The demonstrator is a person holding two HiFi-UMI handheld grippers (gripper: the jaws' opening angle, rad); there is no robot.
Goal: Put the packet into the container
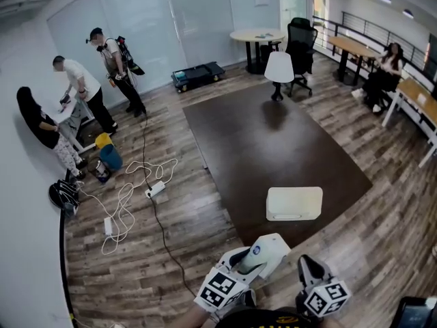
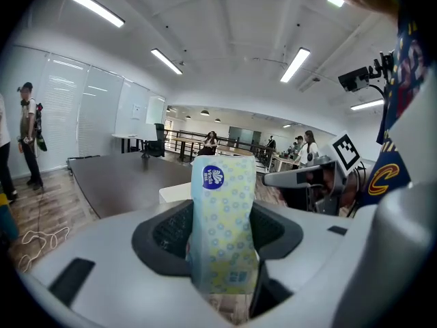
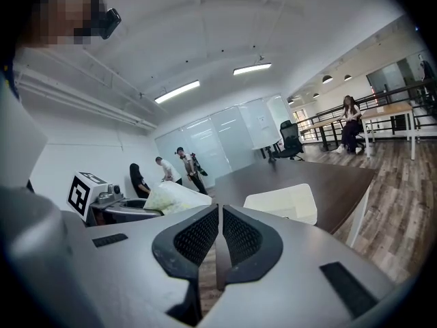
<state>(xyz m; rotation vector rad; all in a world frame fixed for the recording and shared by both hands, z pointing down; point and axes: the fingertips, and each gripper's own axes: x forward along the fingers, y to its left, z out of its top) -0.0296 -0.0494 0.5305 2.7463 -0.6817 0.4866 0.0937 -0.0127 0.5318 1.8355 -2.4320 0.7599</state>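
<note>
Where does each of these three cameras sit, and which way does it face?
Head view: on the person's head, facing steeply down at the table and container; left hand-held gripper and right hand-held gripper show below.
Left gripper view: on the left hand-held gripper, facing along jaws shut on the packet.
Right gripper view: on the right hand-held gripper, facing along its shut, empty jaws.
Shared: all three show the container.

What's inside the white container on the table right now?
In the head view the container looks plain white inside, with nothing in it; its near wall may hide a strip of its bottom. The packet is in the left gripper, fingers shut on it.
</note>
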